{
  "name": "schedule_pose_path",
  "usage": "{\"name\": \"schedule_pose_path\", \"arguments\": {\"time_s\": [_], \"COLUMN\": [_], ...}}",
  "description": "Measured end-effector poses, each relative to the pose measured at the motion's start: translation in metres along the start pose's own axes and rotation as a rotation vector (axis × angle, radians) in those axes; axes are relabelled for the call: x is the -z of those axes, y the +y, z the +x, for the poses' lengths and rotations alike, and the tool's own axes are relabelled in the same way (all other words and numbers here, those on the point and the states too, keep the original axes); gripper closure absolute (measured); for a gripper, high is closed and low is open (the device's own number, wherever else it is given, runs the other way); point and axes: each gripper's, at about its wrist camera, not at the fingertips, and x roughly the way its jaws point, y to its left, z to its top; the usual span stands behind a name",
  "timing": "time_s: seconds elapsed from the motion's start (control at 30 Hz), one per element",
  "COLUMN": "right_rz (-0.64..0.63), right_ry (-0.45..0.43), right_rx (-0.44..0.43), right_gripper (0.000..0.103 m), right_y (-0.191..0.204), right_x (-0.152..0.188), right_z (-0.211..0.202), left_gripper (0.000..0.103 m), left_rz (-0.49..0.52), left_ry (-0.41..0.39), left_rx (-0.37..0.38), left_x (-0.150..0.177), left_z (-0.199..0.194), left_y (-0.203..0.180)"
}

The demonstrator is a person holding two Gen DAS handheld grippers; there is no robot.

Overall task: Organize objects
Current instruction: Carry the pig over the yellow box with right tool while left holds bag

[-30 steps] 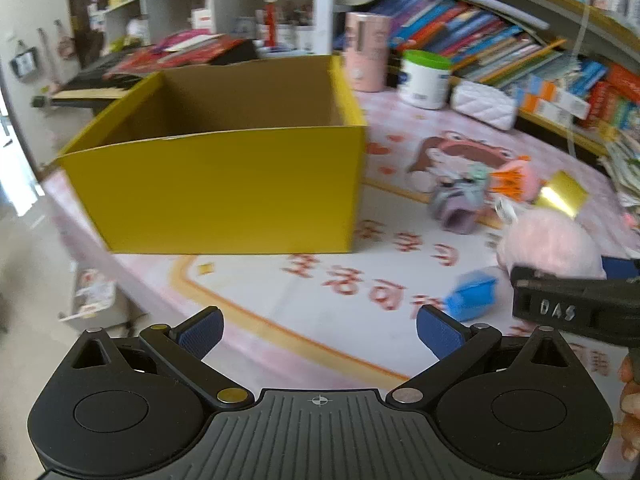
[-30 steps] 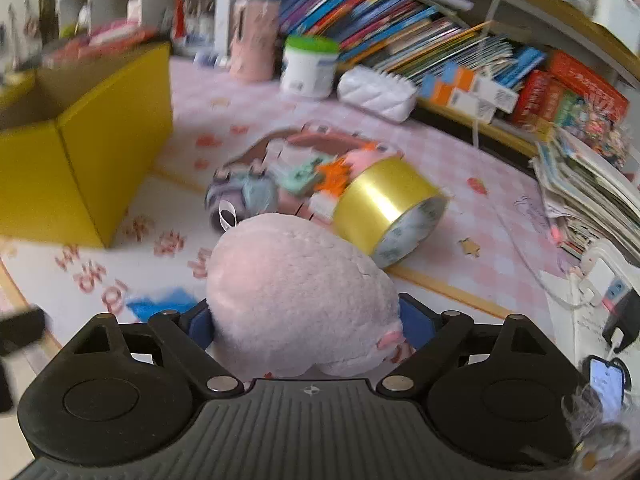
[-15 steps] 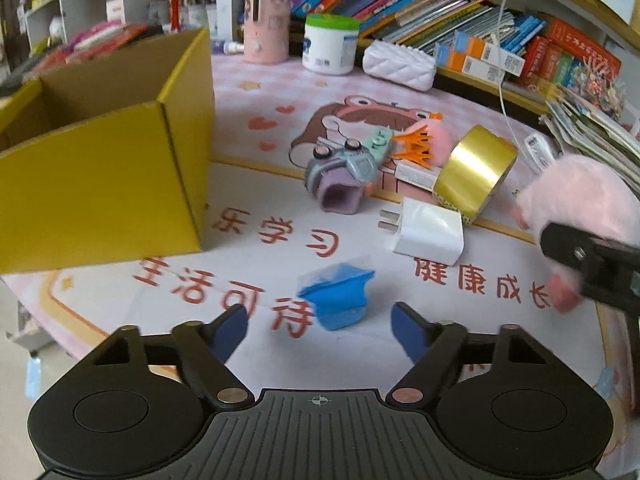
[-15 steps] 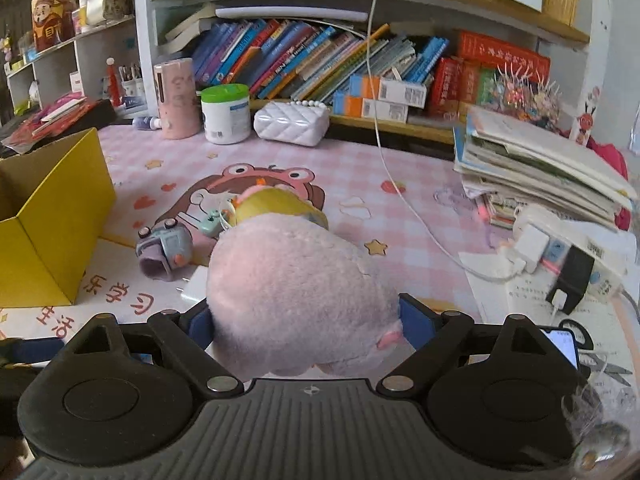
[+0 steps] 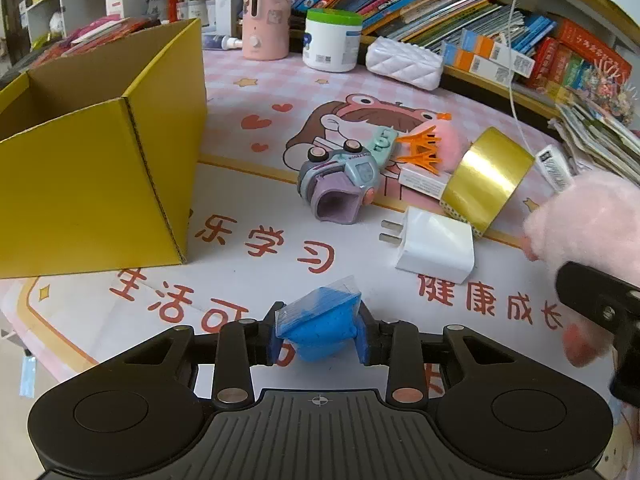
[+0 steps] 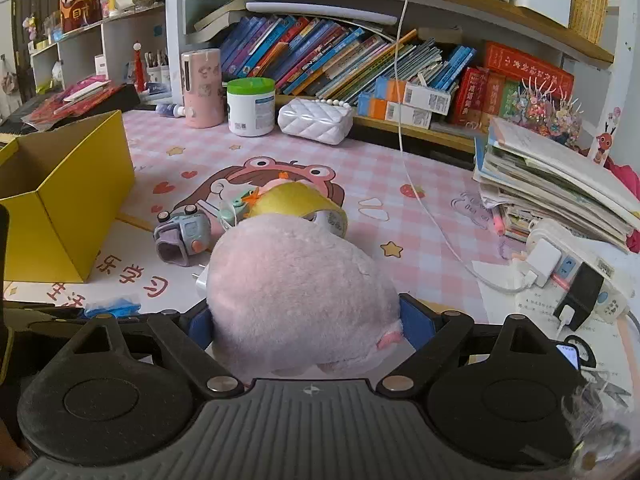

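Observation:
My left gripper (image 5: 319, 339) is closing its jaws on a blue plastic-wrapped packet (image 5: 316, 314), and both blue pads touch its sides near the front of the mat. My right gripper (image 6: 308, 325) is shut on a pink plush toy (image 6: 296, 280), held above the mat; the plush (image 5: 592, 216) also shows at the right edge of the left wrist view. An open yellow cardboard box (image 5: 92, 184) stands at the left. On the mat lie a grey-purple toy car (image 5: 340, 184), a white charger (image 5: 436, 244), a gold tape roll (image 5: 486, 178) and an orange hair clip (image 5: 420, 148).
Behind the mat stand a pink cup (image 5: 266, 20), a white green-lidded jar (image 5: 330, 42) and a white quilted purse (image 5: 404, 62) before a bookshelf (image 6: 360, 60). Stacked books (image 6: 552, 176), a power strip (image 6: 576, 276) and a hanging white cable (image 6: 404, 120) crowd the right side.
The left gripper swung from the yellow box to the blue packet, came down over it and closed from wide open onto it. The right gripper lifted the plush off the mat.

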Motion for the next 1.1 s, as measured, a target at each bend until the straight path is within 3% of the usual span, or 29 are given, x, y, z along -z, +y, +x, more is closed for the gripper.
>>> {"name": "schedule_pose_path", "arguments": {"time_s": [0.4, 0.8, 1.1], "right_rz": [-0.016, -0.094, -0.105], "right_ry": [0.031, 0.045, 0.075], "right_rx": [-0.018, -0.098, -0.141], "right_gripper": [0.014, 0.014, 0.014], "right_y": [0.058, 0.178, 0.246], "right_x": [-0.001, 0.008, 0.024], "right_z": [-0.011, -0.041, -0.058], "left_gripper": [0.071, 0.071, 0.071], "left_rz": [-0.004, -0.099, -0.109], "left_ry": [-0.092, -0.107, -0.117], "left_rx": [-0.005, -0.144, -0.185], "left_x": [0.009, 0.034, 0.054], "left_z": [-0.055, -0.112, -0.142], "left_y": [0.052, 0.163, 0.221]}}
